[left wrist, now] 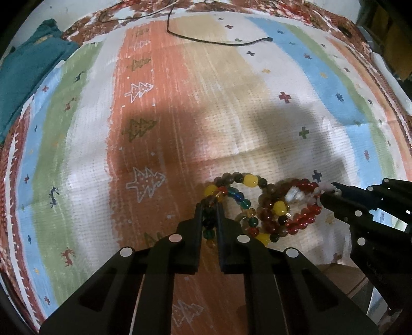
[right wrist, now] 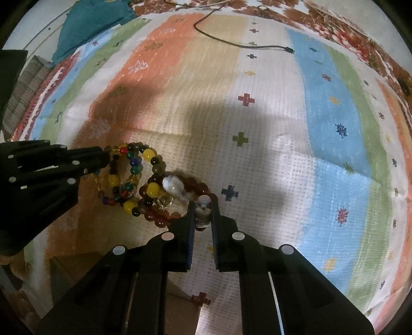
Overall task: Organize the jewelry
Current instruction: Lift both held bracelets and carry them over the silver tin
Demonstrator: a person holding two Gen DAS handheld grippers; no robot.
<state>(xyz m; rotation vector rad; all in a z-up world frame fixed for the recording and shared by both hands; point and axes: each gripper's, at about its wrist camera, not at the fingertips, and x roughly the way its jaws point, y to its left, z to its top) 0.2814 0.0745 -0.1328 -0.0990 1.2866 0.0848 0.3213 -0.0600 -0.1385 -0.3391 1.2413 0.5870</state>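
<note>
A tangle of beaded bracelets lies on a striped cloth (left wrist: 180, 116). My left gripper (left wrist: 209, 206) is shut on the multicoloured bead bracelet (left wrist: 239, 197), with dark green beads between its fingers. A red bead bracelet (left wrist: 303, 219) and a brown bracelet with yellow beads (left wrist: 279, 207) lie tangled beside it. My right gripper (right wrist: 203, 206) is shut on a small white charm (right wrist: 203, 214) at the end of the red bracelet (right wrist: 159, 219). The right gripper (left wrist: 332, 190) also shows in the left wrist view, and the left gripper (right wrist: 105, 157) in the right wrist view.
A black cable (left wrist: 219, 41) lies across the far part of the cloth. A teal cloth (left wrist: 28, 74) sits at the far left. A patterned red-brown bedspread (left wrist: 309, 15) surrounds the striped cloth. A cardboard-coloured surface (right wrist: 77, 268) shows at the near edge.
</note>
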